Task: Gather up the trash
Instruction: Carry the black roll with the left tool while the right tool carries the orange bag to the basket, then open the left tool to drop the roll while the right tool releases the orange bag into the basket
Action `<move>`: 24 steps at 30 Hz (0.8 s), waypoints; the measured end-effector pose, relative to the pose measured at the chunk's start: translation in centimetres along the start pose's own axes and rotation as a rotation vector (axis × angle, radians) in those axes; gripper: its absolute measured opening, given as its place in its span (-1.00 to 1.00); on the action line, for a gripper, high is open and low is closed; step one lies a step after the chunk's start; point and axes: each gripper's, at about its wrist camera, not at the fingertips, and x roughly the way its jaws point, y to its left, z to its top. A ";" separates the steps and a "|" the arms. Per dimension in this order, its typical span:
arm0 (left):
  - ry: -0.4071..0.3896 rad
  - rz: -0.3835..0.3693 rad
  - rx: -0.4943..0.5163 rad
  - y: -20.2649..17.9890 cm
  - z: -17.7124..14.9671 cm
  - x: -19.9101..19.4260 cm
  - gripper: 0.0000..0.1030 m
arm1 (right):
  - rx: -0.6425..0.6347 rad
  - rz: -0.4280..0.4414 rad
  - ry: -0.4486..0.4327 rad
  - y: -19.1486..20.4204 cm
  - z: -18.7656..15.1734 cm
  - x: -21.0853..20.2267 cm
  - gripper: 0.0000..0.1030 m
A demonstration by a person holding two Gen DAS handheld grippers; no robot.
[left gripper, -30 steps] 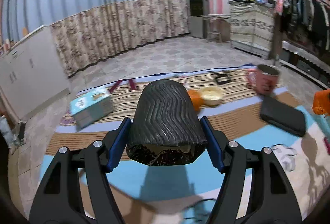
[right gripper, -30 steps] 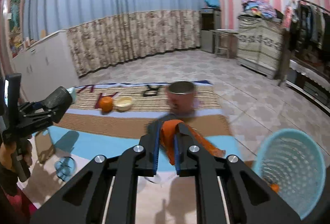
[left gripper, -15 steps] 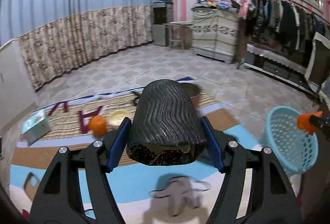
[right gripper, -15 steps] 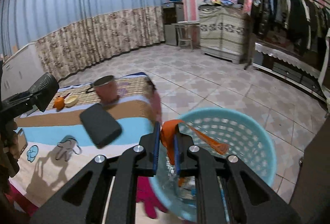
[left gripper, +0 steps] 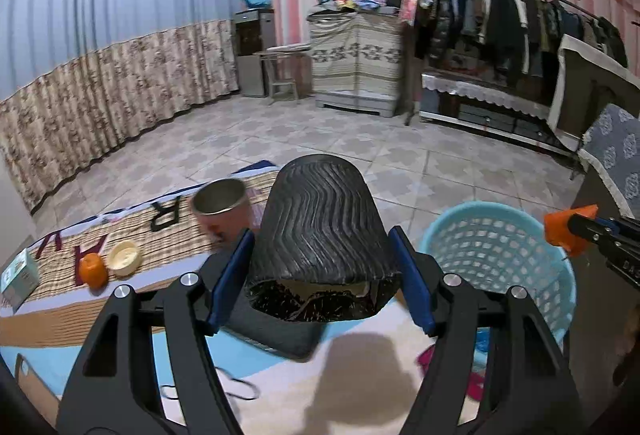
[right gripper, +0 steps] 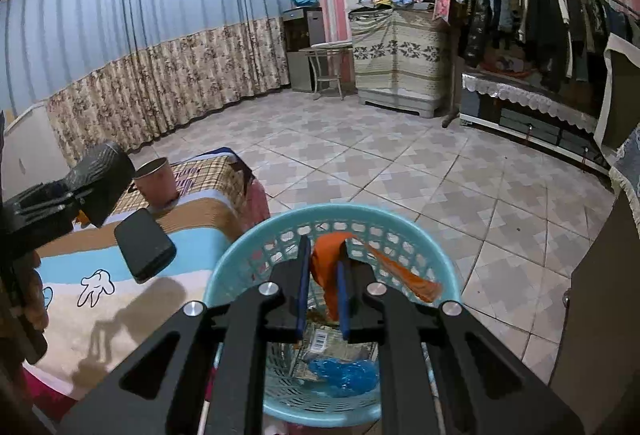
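Observation:
My left gripper (left gripper: 322, 267) is shut on a black ribbed paper cup (left gripper: 320, 231), held above the bed's edge, left of the light blue basket (left gripper: 500, 259). It also shows in the right wrist view (right gripper: 102, 187). My right gripper (right gripper: 323, 277) is over the basket (right gripper: 240, 259), its jaws slightly parted around an orange wrapper (right gripper: 332, 267) that hangs between the pads. The wrapper also shows in the left wrist view (left gripper: 568, 231). The basket holds a blue bag (right gripper: 344, 373) and other trash.
On the bed (left gripper: 120, 339) lie a pink cup (left gripper: 222, 207), an orange (left gripper: 93, 269), a small cream bowl (left gripper: 125, 257), a box (left gripper: 18, 277) and a black wallet (right gripper: 144, 247). Tiled floor (right gripper: 400, 171), cabinet and clothes rack stand beyond.
Both grippers swung right toward the basket. My right gripper's jaws have parted a little over the basket, with the orange wrapper still between them. The left still holds the cup.

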 end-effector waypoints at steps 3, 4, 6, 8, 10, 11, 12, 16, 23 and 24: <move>0.004 -0.022 0.012 -1.8 0.2 0.5 0.30 | 0.006 -0.008 0.000 -0.7 -0.2 0.0 -0.76; 0.005 -0.028 0.018 -2.5 0.3 0.7 0.30 | 0.011 -0.007 -0.001 -1.0 -0.2 0.1 -0.76; 0.006 -0.035 0.026 -3.4 0.5 0.9 0.30 | 0.016 -0.007 -0.002 -1.4 -0.3 0.0 -0.76; 0.008 -0.045 0.029 -4.2 0.4 1.1 0.30 | 0.020 -0.009 -0.003 -1.5 -0.6 -0.1 -0.76; 0.012 -0.065 0.032 -5.4 0.3 1.4 0.30 | 0.032 -0.006 -0.002 -1.9 -0.7 0.0 -0.76; 0.016 -0.073 0.036 -6.0 0.0 1.6 0.30 | 0.038 -0.004 -0.002 -2.1 -0.8 0.0 -0.76; 0.021 -0.078 0.043 -6.6 -0.1 1.9 0.30 | 0.043 -0.004 -0.001 -2.2 -0.9 0.1 -0.76; 0.038 -0.097 0.072 -8.5 -0.4 2.7 0.30 | 0.047 -0.005 0.000 -2.6 -1.0 0.1 -0.76; 0.048 -0.128 0.127 -11.8 -0.7 3.4 0.31 | 0.072 -0.015 0.004 -3.9 -1.4 0.2 -0.76; 0.050 -0.131 0.131 -12.2 -0.8 3.5 0.31 | 0.078 -0.015 0.005 -4.2 -1.5 0.2 -0.76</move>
